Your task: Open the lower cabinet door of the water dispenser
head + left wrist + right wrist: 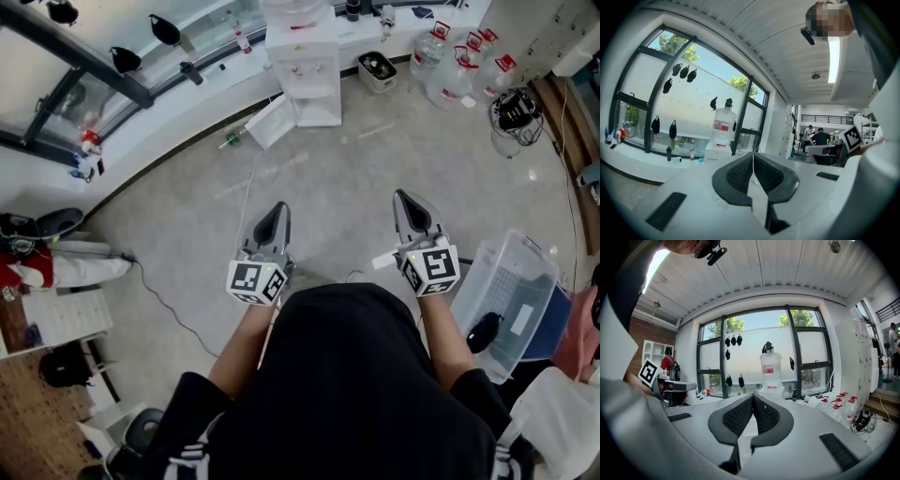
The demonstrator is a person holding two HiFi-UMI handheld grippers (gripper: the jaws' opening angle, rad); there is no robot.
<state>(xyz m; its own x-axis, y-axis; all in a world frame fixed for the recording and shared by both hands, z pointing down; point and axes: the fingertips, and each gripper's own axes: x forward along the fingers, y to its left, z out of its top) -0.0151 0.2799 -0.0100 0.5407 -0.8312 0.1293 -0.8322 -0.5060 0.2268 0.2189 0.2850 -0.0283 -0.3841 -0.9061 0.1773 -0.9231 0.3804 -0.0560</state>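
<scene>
My left tongs (277, 210) and right tongs (404, 199) are clenched and empty. The water dispenser (305, 56) stands well ahead, and its lower door (270, 122) is seemingly ajar, leftward.

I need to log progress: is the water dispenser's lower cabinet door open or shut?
Open: in the head view the lower cabinet door stands swung out at an angle from the water dispenser base.

The head camera looks steeply down from above the person, past the left gripper (278, 210) and right gripper (404, 199). Each gripper's camera rides close behind its jaws, facing nearly level along them. All three catch the water dispenser (305, 66), well beyond the tips.
</scene>
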